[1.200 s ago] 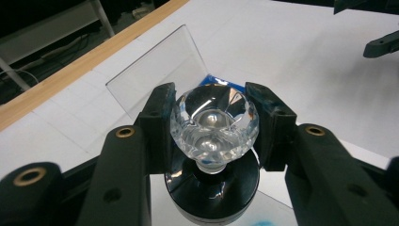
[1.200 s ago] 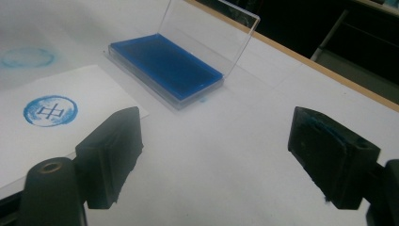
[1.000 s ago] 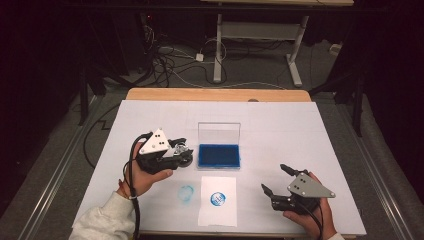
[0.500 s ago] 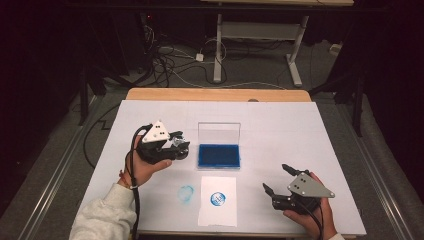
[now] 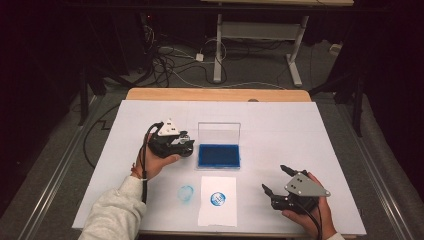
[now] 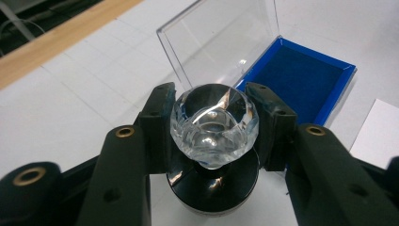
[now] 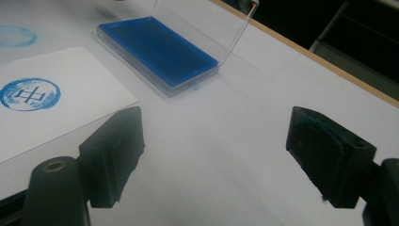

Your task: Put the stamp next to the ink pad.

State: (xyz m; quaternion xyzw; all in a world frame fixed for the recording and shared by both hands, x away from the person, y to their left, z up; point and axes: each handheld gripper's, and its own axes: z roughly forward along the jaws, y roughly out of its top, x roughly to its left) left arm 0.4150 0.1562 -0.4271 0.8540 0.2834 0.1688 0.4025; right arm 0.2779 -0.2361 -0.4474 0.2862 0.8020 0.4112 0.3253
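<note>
We see the left claw (image 5: pixel 186 146) clenched on a stamp (image 6: pixel 214 125) with a faceted clear knob and a round black base, the two black jaws pressing on either side of the knob in the left gripper view. Just ahead of this claw, and slightly to its right, lies the ink pad (image 6: pixel 301 80), a flat blue tray whose clear lid (image 6: pixel 221 37) stands raised at its far edge; from the high view the stamp sits just beside the pad's left end, though we cannot tell whether its base touches the tabletop (image 5: pixel 300 130). The right claw (image 5: pixel 275 180) is released, its jaws standing well apart with nothing between them and having just been closing a little; blue ink smears show on its right pad. Ahead of it and to its left we see a white sheet of paper (image 7: pixel 75 94) bearing a round blue print (image 7: pixel 29 94), and beyond the sheet the same pad. A fainter blue ring (image 5: pixel 186 193) marks the bare tabletop beside the sheet, below the left claw in the high view.
</note>
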